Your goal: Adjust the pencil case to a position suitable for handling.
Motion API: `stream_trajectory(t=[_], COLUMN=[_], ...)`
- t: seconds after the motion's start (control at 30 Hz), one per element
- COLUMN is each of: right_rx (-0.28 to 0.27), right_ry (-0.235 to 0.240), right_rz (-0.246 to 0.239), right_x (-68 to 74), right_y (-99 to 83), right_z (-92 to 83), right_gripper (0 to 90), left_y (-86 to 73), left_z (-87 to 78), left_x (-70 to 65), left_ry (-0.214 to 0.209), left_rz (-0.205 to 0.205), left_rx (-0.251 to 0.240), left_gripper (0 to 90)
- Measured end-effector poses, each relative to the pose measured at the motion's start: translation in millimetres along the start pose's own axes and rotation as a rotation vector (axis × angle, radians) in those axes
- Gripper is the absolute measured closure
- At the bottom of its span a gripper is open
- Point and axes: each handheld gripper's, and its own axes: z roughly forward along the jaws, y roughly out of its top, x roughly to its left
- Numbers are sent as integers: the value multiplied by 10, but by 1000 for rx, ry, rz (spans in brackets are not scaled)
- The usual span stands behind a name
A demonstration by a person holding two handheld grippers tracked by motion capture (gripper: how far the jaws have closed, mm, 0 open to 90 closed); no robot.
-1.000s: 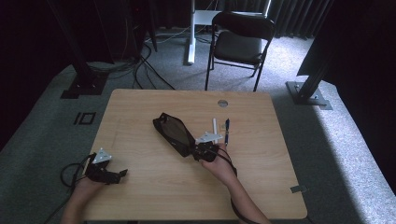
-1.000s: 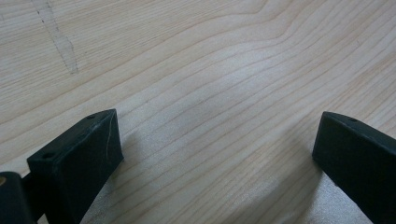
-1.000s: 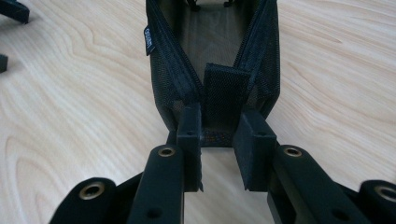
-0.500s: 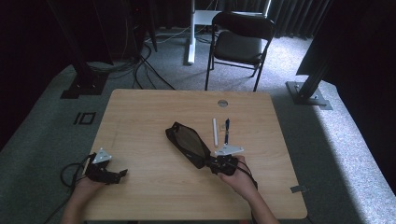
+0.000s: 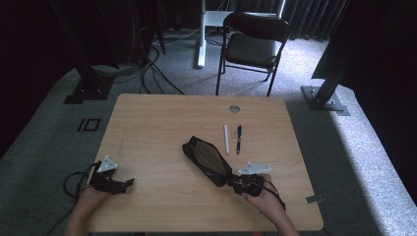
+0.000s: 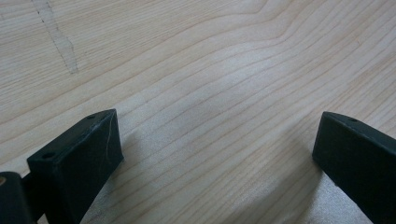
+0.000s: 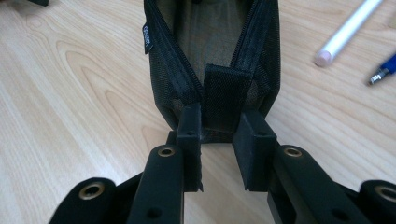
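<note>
Grey carpet runs around a pale wooden table (image 5: 147,123), and beyond it a black folding chair (image 5: 253,42) stands among dark stands and loose cables on the floor.

On the table, a little toward the near right, lies a black mesh pencil pouch (image 5: 206,158), slanting from the middle of the top down toward the person's right hand. Its zip is undone and the mouth gapes, so the dark lining shows. In the right gripper view the pouch (image 7: 212,51) stretches away from the camera, with a small fabric tab at its near end.

The right gripper (image 5: 235,183) sits at that near end, held in the person's right hand close to the front edge of the table. Its fingers (image 7: 189,140) are drawn in close and pinch the tab of the pouch between them, one on each side.

Just beyond the pouch, to its right, a white stick (image 5: 226,139) and a blue pen (image 5: 239,138) lie side by side, near each other but apart, and clear of the pouch. Farther back a small round grommet (image 5: 234,108) is set into the table top.

The left gripper (image 5: 123,183) rests well away at the near left corner, in the person's left hand, a cable trailing from it off the edge. Its fingers (image 6: 84,158) are spread wide over bare wood with nothing between them.
</note>
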Motion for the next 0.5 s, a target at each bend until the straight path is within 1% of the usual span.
stream_trajectory(t=[0.2, 0.27, 0.37, 0.47, 0.5], right_rx=[-1, -6, -5, -1, -5], right_ry=[-5, -6, -2, 18, 28], right_rz=[2, 7, 0, -12, -16], right_x=[-19, -30, -36, -27, -24], right_y=[-99, -122, -142, -148, -146], right_z=[-112, -132, -141, -163, -184], right_gripper=[727, 726, 715, 611, 600], left_y=[0, 0, 0, 0, 0], left_z=[0, 0, 0, 0, 0], left_x=[0, 2, 2, 2, 2], left_ry=[1, 2, 3, 3, 3], left_rz=[0, -1, -2, -2, -2], left_rx=[0, 1, 1, 1, 1], left_gripper=[15, 16, 16, 16, 16])
